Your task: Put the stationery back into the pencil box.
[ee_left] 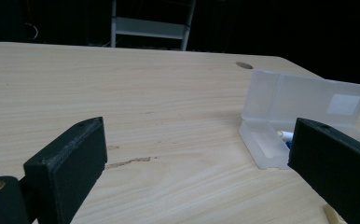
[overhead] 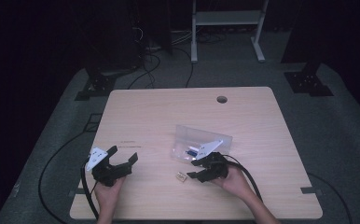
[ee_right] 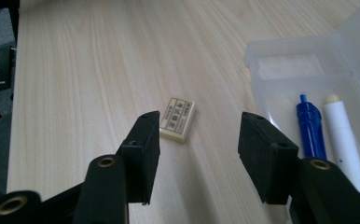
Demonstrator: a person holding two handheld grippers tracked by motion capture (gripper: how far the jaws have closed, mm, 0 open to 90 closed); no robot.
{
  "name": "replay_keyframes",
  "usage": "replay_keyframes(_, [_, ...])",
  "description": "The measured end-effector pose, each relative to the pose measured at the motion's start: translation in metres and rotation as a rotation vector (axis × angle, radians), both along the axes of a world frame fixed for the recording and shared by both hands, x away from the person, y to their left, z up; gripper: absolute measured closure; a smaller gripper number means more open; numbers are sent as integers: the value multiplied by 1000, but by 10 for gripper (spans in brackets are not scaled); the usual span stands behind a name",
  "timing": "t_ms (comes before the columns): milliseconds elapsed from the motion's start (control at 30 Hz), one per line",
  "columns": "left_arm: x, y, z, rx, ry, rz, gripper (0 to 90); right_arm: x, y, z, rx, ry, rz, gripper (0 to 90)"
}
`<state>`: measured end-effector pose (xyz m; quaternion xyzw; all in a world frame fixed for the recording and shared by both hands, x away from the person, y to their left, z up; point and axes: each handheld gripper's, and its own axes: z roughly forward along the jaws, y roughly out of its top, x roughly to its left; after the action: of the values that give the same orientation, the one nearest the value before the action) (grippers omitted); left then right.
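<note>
A clear plastic pencil case (overhead: pixel 201 140) lies open on the wooden table (overhead: pixel 169 112), its lid standing up. In the right gripper view the case (ee_right: pixel 290 70) holds a blue pen (ee_right: pixel 310 126) and a white pen (ee_right: pixel 343 135). A small cream eraser with printed text (ee_right: pixel 178 119) lies on the table left of the case, also seen as a small block (overhead: pixel 181 176) in the high view. My right gripper (overhead: pixel 194 169) hovers open just behind the eraser, nothing between its jaws. My left gripper (overhead: pixel 122 156) rests open at the table's front left, aimed at the case (ee_left: pixel 304 116).
A round cable hole (overhead: pixel 222 99) sits near the table's far edge. A white shelf frame (overhead: pixel 227 28) and cables stand on the dark floor beyond. Cables trail from both grippers off the near edge.
</note>
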<state>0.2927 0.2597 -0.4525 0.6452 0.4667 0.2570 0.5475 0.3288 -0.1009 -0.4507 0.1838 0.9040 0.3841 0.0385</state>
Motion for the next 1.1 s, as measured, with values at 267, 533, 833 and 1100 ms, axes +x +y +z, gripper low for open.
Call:
replay_keyframes(267, [0, 0, 0, 0, -1, 0, 34, -4, 12, -3, 0, 6, 15, 472])
replay_keyframes(533, [0, 0, 0, 1, -1, 0, 34, -6, 23, -11, -28, -5, 31, 476])
replay_keyframes(833, [0, 0, 0, 0, -2, 0, 34, -6, 33, -17, -46, -1, 34, 484])
replay_keyframes(1100, [0, 0, 0, 0, 0, -1, 34, -4, 36, -21, -62, -1, 10, 499])
